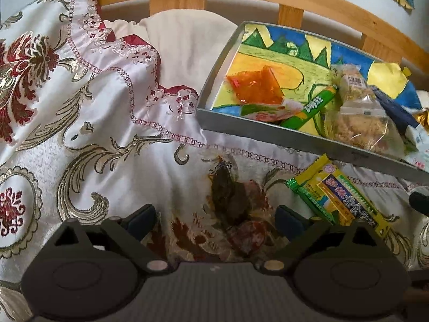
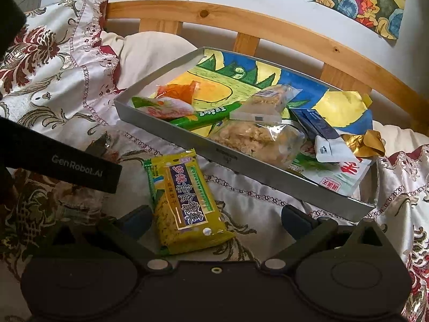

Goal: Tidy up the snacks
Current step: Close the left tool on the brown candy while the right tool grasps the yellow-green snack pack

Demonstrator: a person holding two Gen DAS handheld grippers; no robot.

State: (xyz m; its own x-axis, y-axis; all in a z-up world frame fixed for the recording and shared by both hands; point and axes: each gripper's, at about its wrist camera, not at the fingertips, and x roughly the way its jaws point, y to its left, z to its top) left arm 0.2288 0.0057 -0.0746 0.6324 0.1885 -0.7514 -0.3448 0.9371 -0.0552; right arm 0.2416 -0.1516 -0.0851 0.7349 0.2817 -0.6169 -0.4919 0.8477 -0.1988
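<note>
A grey tray lined with a colourful drawing lies on the embroidered cloth. It holds an orange packet, a green stick packet, clear bags of puffed snack and other wrappers. A yellow-green packet lies on the cloth in front of the tray. My right gripper stands open around it, pads apart from it. My left gripper is open over a clear-wrapped dark snack, which lies on the cloth between its fingers.
A wooden bed rail runs behind the tray, with a cream pillow to its left. The left device's black housing reaches in from the left of the right wrist view. Drawings hang on the wall.
</note>
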